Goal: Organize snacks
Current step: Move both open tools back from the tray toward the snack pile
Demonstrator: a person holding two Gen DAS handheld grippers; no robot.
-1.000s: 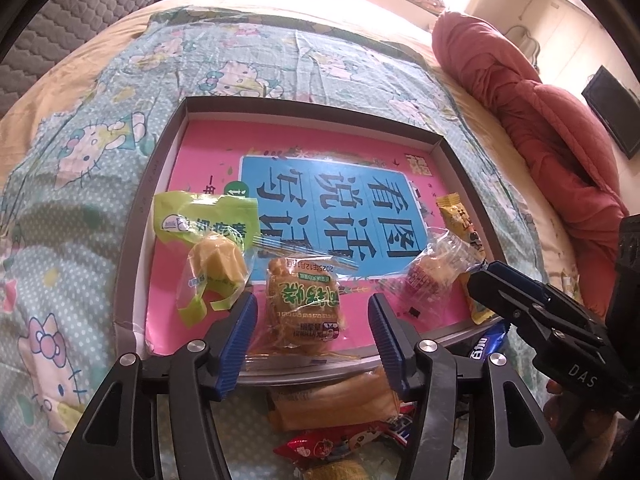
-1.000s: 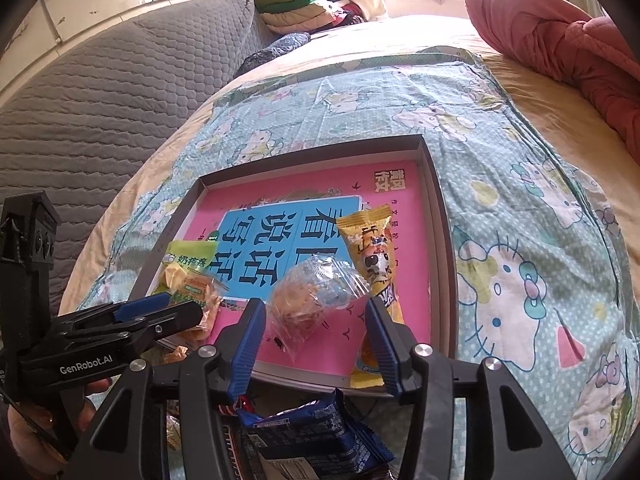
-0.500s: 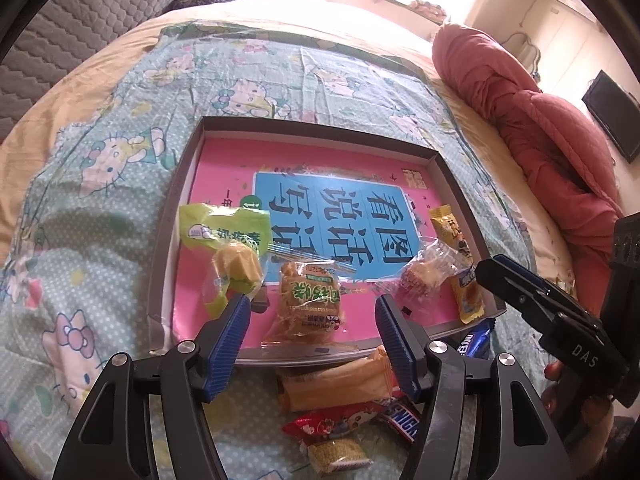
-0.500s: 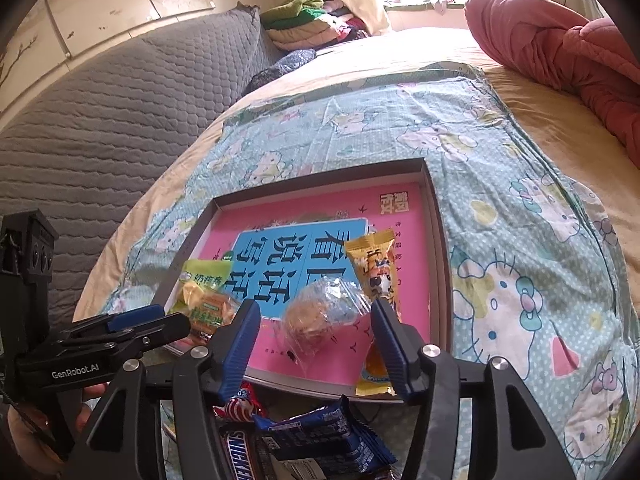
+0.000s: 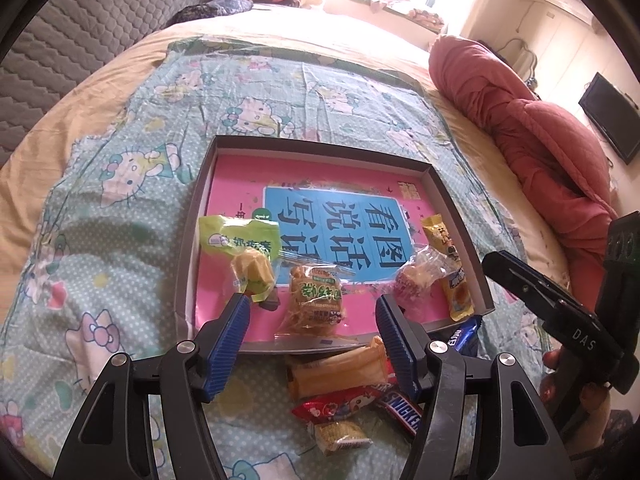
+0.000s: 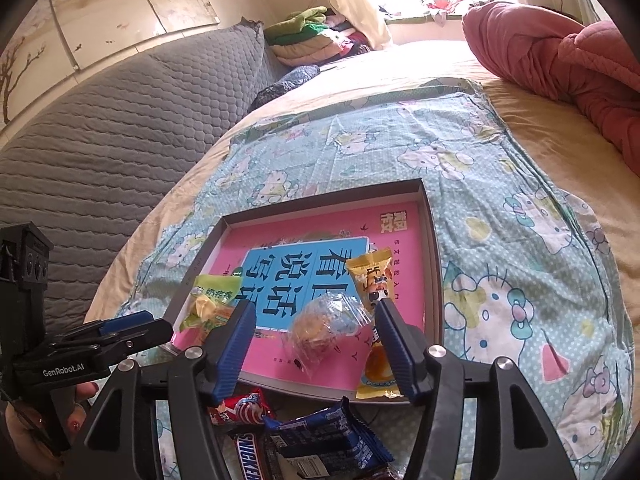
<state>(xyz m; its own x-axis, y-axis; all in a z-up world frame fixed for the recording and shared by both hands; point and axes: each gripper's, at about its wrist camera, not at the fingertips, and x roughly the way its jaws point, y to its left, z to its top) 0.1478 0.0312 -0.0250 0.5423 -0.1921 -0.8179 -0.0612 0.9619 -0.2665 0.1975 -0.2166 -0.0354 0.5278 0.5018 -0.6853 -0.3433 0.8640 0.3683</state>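
The bed (image 5: 120, 92) carries a cartoon-print sheet (image 5: 132, 200), and on it sits the shallow tray (image 5: 188, 256) with the pink book cover as its floor. Four snacks already lie in a row along the tray's near edge. What you have left is the loose pile (image 5: 352, 396) on the sheet just outside that near edge, below and towards you from both tongs.

Your left gripper (image 5: 312, 332) hangs over the tray's near rim, jaws about half open and empty. The right one has just been opening; your right gripper (image 6: 316, 344) also holds nothing, with the clear-wrapped cake (image 6: 324, 324) lying free in the tray between its fingers.

The orange-wrapped pastry (image 5: 340, 364) lies nearest your left gripper, its long axis running across, roughly parallel to the tray edge. The blue packet (image 6: 328, 436) and Snickers bar (image 6: 250, 456) lie nearer the right.
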